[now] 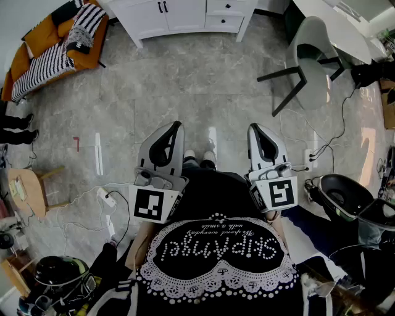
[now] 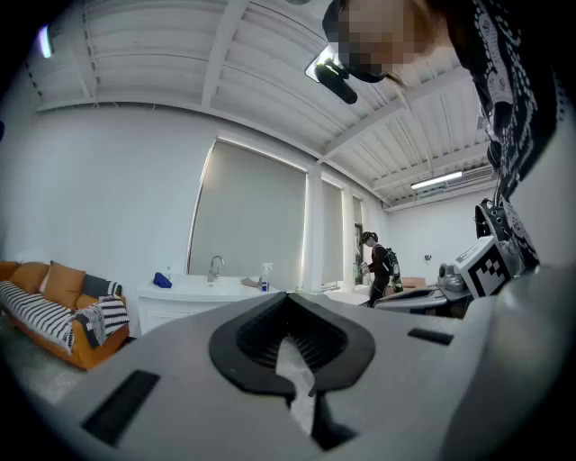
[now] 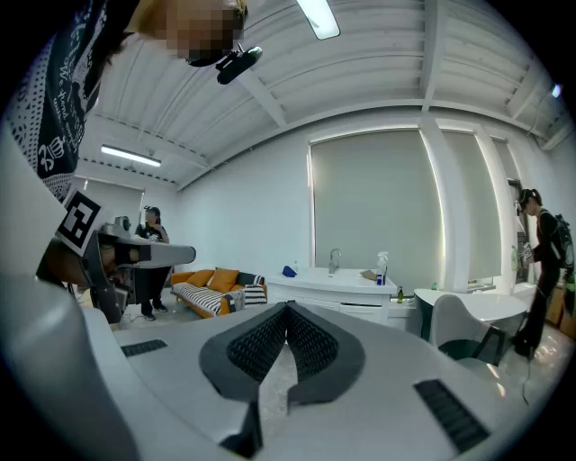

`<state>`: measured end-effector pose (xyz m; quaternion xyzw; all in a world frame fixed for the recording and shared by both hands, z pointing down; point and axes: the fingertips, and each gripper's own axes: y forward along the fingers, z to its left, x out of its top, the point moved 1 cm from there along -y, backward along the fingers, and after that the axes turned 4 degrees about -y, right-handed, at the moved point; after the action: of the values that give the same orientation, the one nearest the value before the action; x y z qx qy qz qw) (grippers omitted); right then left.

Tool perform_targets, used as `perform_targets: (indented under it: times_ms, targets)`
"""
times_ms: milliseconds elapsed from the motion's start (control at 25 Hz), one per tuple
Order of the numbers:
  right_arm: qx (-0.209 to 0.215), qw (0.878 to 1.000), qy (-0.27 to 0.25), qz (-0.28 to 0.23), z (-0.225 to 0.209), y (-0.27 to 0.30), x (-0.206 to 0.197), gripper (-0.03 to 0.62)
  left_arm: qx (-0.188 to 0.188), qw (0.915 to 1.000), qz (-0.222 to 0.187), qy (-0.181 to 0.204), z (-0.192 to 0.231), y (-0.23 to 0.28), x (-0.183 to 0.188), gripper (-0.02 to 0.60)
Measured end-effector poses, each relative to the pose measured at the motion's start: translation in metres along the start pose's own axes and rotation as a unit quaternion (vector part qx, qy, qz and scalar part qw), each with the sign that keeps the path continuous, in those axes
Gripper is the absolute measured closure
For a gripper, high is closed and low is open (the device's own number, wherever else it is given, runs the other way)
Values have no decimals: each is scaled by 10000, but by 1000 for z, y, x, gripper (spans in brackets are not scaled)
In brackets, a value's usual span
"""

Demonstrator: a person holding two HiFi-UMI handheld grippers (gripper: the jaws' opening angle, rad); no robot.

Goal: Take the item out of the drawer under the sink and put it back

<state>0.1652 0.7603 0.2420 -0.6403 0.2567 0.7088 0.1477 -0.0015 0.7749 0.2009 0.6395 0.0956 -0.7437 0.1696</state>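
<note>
The white sink cabinet (image 1: 185,15) stands across the marble floor at the far end, its dark-handled drawers (image 1: 225,21) closed. No item from the drawer is visible. In the left gripper view the cabinet (image 2: 193,302) with its faucet (image 2: 214,267) is far off, as in the right gripper view (image 3: 337,293). My left gripper (image 1: 176,126) and right gripper (image 1: 254,128) are held close to my body, side by side, pointing toward the cabinet. The left gripper (image 2: 288,297) has its jaws together with nothing between them. The right gripper (image 3: 288,308) is shut and empty too.
An orange sofa (image 1: 55,49) with striped cushions sits at the far left. A grey chair (image 1: 311,62) and a white table (image 1: 345,31) stand at the far right. A wooden stool (image 1: 28,191) and floor cables (image 1: 108,197) lie to my left. Other people stand around (image 2: 378,266) (image 3: 151,261).
</note>
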Motion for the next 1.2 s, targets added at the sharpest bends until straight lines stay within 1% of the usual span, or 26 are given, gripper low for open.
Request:
perform_targets:
  times_ms: [160, 320, 400, 480, 600, 760, 840, 920, 1040, 1200]
  targets:
    - [80, 9999, -126, 13, 0, 2, 3, 576, 32, 10000, -22, 45, -1, 1, 0, 577]
    - [88, 9999, -66, 7, -5, -2, 3, 576, -72, 9994, -217, 263, -7, 3, 4, 577]
    - [66, 9999, -81, -23, -10, -5, 1, 576, -66, 9993, -211, 299, -8, 3, 4, 577]
    - [50, 10000, -63, -30, -15, -7, -1, 576, 2, 9997, -60, 222, -4, 3, 2, 578]
    - [115, 9997, 125, -165, -20, -8, -1, 576, 132, 9996, -125, 193, 8, 2, 9, 577]
    - [89, 9994, 307, -145, -25, -2, -6, 574, 425, 9982, -194, 365, 33, 2, 19, 577]
    - [72, 9992, 352, -155, -28, 5, -5, 575, 493, 9976, -137, 465, 44, 7, 22, 577]
    - [34, 9992, 376, -132, -33, 16, -4, 575, 525, 9974, -100, 474, 54, 15, 25, 577]
    - [-59, 9984, 555, -90, -41, 37, 1, 574, 452, 9976, -88, 518, 67, 35, 31, 577]
    - [-181, 9939, 1073, -194, -55, 72, 14, 575, 219, 9986, -95, 474, 84, 64, 41, 577]
